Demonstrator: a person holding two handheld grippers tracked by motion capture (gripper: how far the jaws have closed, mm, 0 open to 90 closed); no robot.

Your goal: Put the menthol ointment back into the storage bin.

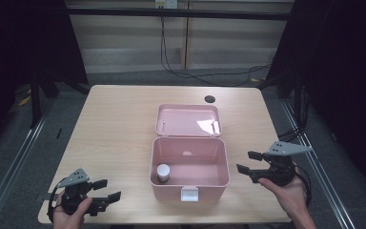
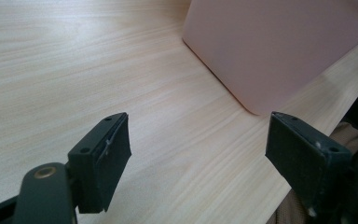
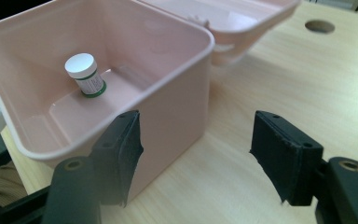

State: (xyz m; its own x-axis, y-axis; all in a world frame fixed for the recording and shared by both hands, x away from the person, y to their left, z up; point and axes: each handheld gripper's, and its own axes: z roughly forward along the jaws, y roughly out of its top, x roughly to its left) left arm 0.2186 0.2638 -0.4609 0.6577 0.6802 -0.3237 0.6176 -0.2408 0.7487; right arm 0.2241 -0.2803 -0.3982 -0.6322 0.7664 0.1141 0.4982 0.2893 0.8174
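Left tool (image 1: 108, 189), at 7 o'clock on the bench (image 1: 119, 124), has jaws apart and empty. Right tool (image 1: 247, 161), at 4 o'clock, likewise spread with nothing between. Pink box (image 1: 189, 190) sits centred, lid (image 1: 188, 120) open toward 12 o'clock; white-capped bottle (image 1: 163, 172) stands upright inside at its 8 o'clock corner.

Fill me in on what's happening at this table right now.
A person sits at a wooden table with a two-jaw gripper in each hand. Both the left gripper and the right gripper are open and hold nothing, one at each side of an open pink box. Its lid is folded back flat behind it. Inside the box, near its front left corner, a small white-capped bottle stands upright. Nothing is being gripped at this moment.
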